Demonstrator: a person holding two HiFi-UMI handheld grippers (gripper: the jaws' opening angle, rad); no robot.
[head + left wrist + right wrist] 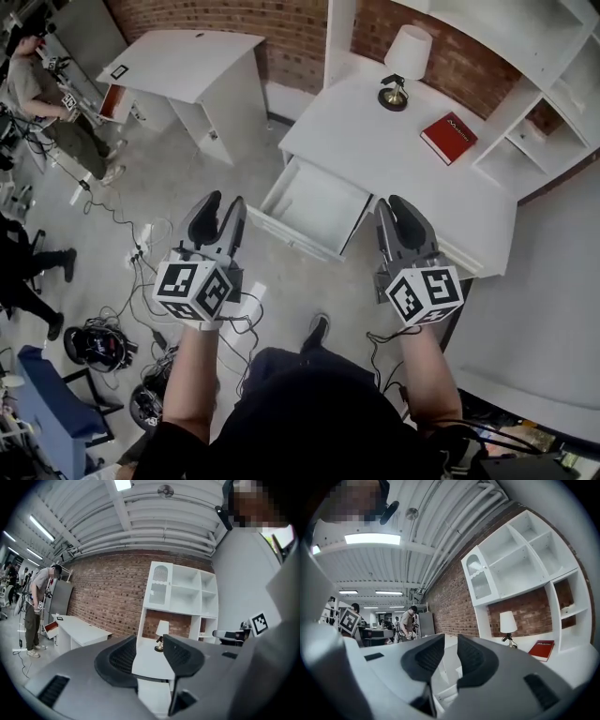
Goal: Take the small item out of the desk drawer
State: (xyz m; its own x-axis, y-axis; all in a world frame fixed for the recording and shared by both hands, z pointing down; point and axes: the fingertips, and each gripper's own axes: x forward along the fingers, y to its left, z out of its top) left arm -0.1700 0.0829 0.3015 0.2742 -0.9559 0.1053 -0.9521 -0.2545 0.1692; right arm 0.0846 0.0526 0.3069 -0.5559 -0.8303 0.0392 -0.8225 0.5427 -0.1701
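Observation:
The white desk stands ahead with its drawer pulled open; the inside looks bare white and I see no small item in it. My left gripper hovers over the floor just left of the drawer, jaws apart and empty. My right gripper is held at the drawer's right corner, jaws set narrower with a clear gap and nothing between them. In the left gripper view the left gripper frames the desk top and lamp. In the right gripper view the right gripper points level along the desk.
A lamp and a red book sit on the desk, with a white shelf unit to the right. A second white desk and a person are at the far left. Cables and a headset lie on the floor.

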